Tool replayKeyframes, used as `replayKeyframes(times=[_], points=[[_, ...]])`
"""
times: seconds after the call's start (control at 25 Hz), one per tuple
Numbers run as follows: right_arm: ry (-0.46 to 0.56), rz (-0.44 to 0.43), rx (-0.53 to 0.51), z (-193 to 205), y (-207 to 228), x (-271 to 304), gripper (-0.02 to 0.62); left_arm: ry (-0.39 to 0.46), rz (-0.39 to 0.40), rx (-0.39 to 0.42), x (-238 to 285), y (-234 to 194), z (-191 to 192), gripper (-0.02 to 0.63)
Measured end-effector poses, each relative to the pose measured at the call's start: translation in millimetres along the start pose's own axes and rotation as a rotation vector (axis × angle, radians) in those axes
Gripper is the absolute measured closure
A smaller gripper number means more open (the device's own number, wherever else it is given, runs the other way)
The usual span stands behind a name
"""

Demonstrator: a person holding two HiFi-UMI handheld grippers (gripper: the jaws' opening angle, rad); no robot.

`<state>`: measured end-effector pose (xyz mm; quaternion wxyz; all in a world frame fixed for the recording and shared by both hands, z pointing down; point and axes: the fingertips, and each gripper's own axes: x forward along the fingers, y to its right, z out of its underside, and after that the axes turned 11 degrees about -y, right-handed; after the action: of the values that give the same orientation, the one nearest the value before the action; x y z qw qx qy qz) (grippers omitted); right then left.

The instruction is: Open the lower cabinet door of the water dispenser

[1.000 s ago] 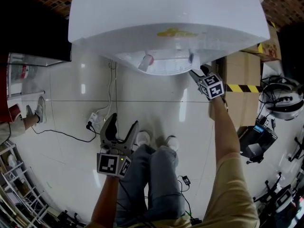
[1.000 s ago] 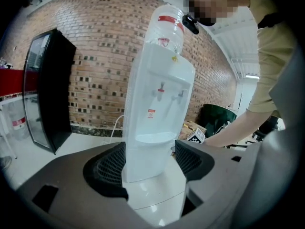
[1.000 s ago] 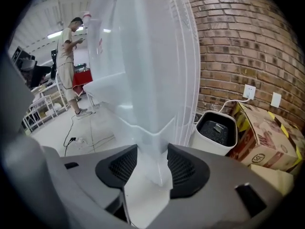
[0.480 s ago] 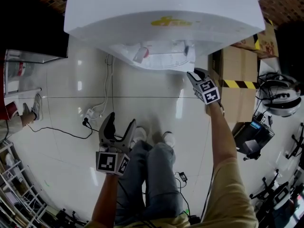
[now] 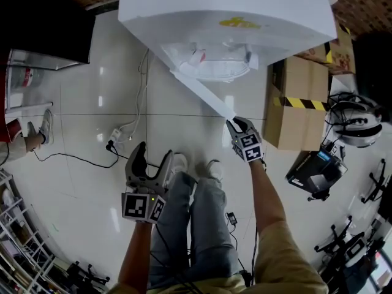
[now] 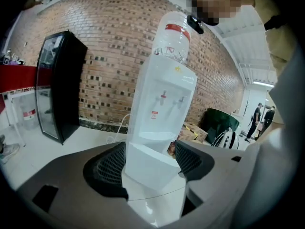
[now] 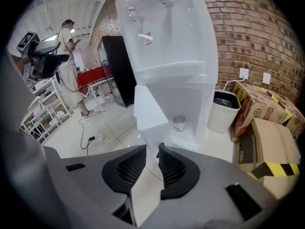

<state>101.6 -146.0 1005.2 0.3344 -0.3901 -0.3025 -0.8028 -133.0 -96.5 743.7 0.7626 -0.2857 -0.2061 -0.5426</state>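
- The water dispenser [image 5: 226, 5] stands on the tiled floor [image 5: 92, 182] before a brick wall [image 7: 252, 37].
- Its lower cabinet door [image 5: 205, 94] is swung open, out toward the person.
- The right gripper [image 5: 236, 126]: its jaws have just been closing and now pinch the door's free edge, with the thin panel between the pads.
- The left gripper [image 5: 153, 155]: its jaws are apart with nothing between them. It is held low by the person's legs [image 5: 190, 225], well apart from the dispenser.
- 1 metal cup [image 7: 179, 122] stands inside the opened cabinet.

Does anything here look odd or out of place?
Only the lower door of the water dispenser: it juts out wide open, its edge pinched in the right gripper, whose jaws have just been closing on it. A small metal cup sits inside the bared cabinet. Nothing looks spilled or broken.
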Motion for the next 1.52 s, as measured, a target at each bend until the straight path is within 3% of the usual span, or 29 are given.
replayKeyframes(times=[0.36,0.52,0.76,0.88,1.0,1.12,1.28,1.52], points=[[-0.071,-0.168,-0.05,21,-126,29,0.516,-0.007,-0.036,-0.033,-37,-19,22,0.29],[-0.089,-0.233,-0.018,19,-176,55,0.515,-0.003,-0.059,-0.041,-51,-33,26,0.29],[-0.006,-0.278,0.078,-14,-223,91,0.517,0.002,-0.096,-0.052,-68,-60,34,0.29],[0.015,-0.337,0.038,-35,-249,80,0.515,-0.001,-0.101,-0.069,-77,-62,35,0.29],[0.039,-0.394,-0.048,-54,-276,38,0.515,0.008,-0.081,-0.07,-85,-48,22,0.29],[0.144,-0.387,-0.039,-94,-281,-31,0.509,0.029,-0.047,-0.052,-94,-27,-8,0.29],[0.302,-0.324,-0.009,-154,-268,-137,0.499,0.073,-0.005,-0.017,-117,6,-66,0.29],[0.47,-0.179,-0.068,-238,-246,-285,0.48,0.2,0.014,0.04,-169,43,-159,0.29]])
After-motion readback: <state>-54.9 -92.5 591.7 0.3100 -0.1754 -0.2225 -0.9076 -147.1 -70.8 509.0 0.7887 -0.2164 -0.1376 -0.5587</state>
